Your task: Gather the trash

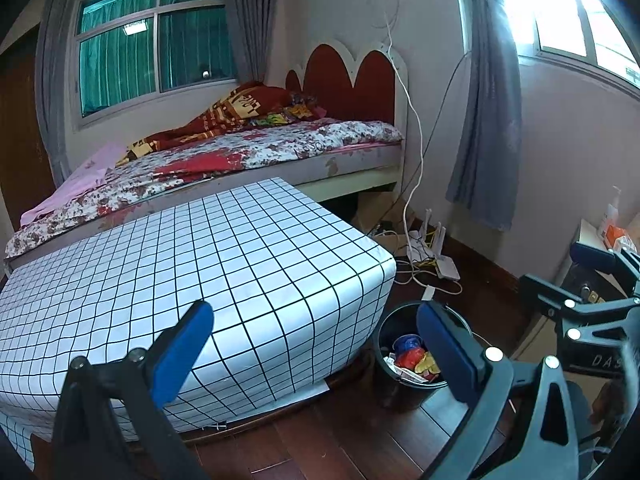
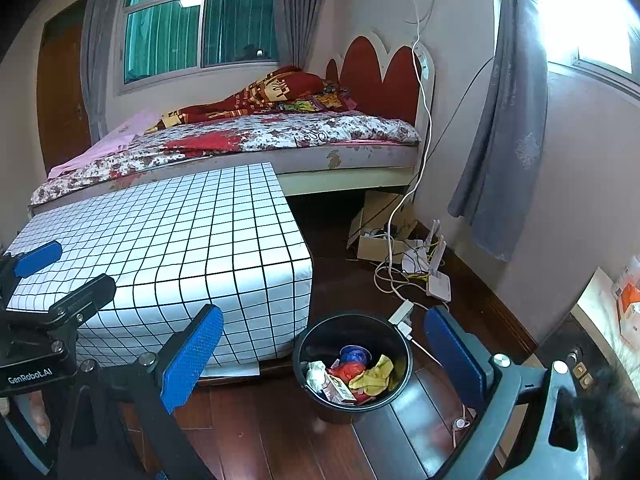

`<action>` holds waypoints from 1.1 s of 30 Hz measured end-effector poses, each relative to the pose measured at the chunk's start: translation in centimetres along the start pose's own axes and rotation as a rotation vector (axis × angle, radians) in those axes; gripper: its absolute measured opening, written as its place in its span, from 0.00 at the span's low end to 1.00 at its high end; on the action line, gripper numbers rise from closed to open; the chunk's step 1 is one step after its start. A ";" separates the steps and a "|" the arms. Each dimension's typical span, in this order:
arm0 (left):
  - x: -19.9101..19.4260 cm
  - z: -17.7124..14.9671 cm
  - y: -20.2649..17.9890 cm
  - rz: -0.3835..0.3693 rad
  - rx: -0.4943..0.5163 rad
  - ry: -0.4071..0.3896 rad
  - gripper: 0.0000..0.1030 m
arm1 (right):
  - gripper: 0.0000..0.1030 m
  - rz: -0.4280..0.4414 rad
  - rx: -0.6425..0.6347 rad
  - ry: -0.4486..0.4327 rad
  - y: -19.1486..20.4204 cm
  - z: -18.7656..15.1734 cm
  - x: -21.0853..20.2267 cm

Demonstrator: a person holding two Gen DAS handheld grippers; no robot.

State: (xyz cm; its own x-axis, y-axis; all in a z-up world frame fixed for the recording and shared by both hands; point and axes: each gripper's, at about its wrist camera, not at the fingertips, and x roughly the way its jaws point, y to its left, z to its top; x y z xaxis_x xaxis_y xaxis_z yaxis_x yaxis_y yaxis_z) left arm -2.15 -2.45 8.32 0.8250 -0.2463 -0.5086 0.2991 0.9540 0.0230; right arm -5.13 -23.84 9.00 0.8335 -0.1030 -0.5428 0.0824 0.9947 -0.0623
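Observation:
A black trash bin [image 2: 320,340] stands on the dark wood floor by the corner of a low table under a white checked cloth [image 2: 180,240]. In it lie a yellow crumpled wrapper [image 2: 376,376], red plastic [image 2: 346,370], white crumpled paper [image 2: 316,374] and a blue cup [image 2: 354,354]. My right gripper [image 2: 324,360] hangs open above the bin, holding nothing. My left gripper [image 1: 316,344] is open too, over the table's corner, with the bin [image 1: 394,394] behind its right finger. Each view shows the other gripper at its edge: the right gripper [image 1: 568,276] and the left gripper [image 2: 66,276].
A bed [image 2: 280,136] with a floral cover runs behind the table. A white router [image 2: 438,284], cables and a cardboard box [image 2: 372,246] clutter the floor by the wall. A grey curtain [image 2: 508,140] hangs at right, and a cabinet [image 2: 600,304] holds an orange box.

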 end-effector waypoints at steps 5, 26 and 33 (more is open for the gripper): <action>0.0 0.1 -0.2 0.000 0.007 -0.004 0.99 | 0.99 0.002 0.000 0.001 0.2 0.1 -0.1; -0.2 0.5 -0.4 -0.004 0.023 -0.013 0.99 | 0.99 0.000 0.003 0.000 -0.2 0.3 0.0; -0.2 0.7 -0.4 -0.006 0.027 -0.017 0.99 | 0.99 0.001 0.003 -0.002 -0.2 0.4 0.0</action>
State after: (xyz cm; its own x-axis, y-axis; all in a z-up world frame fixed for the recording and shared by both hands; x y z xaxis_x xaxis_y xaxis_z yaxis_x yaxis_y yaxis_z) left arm -2.16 -2.92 9.00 0.8313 -0.2553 -0.4938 0.3169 0.9475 0.0435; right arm -4.99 -24.00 9.34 0.8346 -0.1023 -0.5412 0.0835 0.9947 -0.0592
